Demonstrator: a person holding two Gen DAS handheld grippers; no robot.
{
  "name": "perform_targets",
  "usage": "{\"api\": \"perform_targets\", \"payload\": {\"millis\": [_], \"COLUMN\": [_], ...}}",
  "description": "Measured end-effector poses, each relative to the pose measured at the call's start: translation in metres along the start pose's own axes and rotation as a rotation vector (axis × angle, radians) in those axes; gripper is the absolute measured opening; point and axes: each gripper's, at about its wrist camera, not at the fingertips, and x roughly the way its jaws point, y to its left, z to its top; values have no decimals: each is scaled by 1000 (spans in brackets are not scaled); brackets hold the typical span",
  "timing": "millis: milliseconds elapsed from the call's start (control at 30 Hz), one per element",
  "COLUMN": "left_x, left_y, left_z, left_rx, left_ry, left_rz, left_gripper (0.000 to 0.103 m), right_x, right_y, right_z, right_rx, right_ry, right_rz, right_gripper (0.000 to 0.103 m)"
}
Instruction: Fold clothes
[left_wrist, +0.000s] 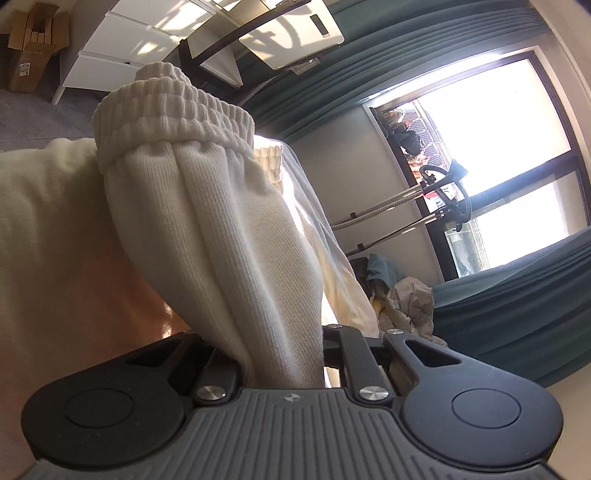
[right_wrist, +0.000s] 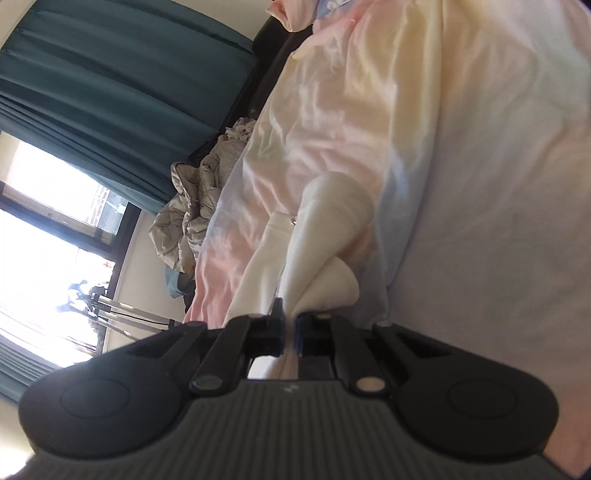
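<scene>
White ribbed trousers (left_wrist: 229, 229) hang bunched, pinched in the closed left tool (left_wrist: 284, 354) and closed right tool (right_wrist: 290, 325) above the bed (right_wrist: 480, 184); folding looks barely begun.

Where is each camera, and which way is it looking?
Left wrist: sits on the left gripper, looking along its fingers at the white ribbed garment it grips, with a window and teal curtains behind.
Right wrist: sits on the right gripper, looking along a pastel bedsheet at white cloth pinched in its fingers.
Shared: both views show the window, teal curtains and crumpled grey bedding.
</scene>
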Motion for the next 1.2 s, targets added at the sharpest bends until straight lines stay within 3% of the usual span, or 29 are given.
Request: {"api": "perform_targets", "payload": {"millis": [167,267,433,567,700,833,1067,1200], "left_x": [-15,-19,-31,-54,-69,-62,-20,13], "left_y": [14,11,-14,-40,-65,-94,-130,-138], "left_z": [-7,-8,-20,-48,-93,-144,-220,-253], "left_rx": [26,72,266,453,625,751,930,1041], "left_ry": [56,69,104,47,22,47,106,120], "left_rz": [37,79,159,195,191,154,112,118], "left_gripper": [16,22,48,76,80,81,81,81], "right_x": [-34,-38,-31,-23,-20,-15,-10,-7], "right_y": [-41,-47,-48,-61,-65,-65,-69,-62], "right_z": [-6,-10,-15,-15,-15,-16,-16,-15], "right_rx": [186,196,133,140,125,78,90,34], "right_ry": [72,70,67,95,112,140,125,87], "right_rz": [-59,-67,-69,-66,-61,-41,-18,-14], "right_gripper": [6,7,9,14,17,34,35,36]}}
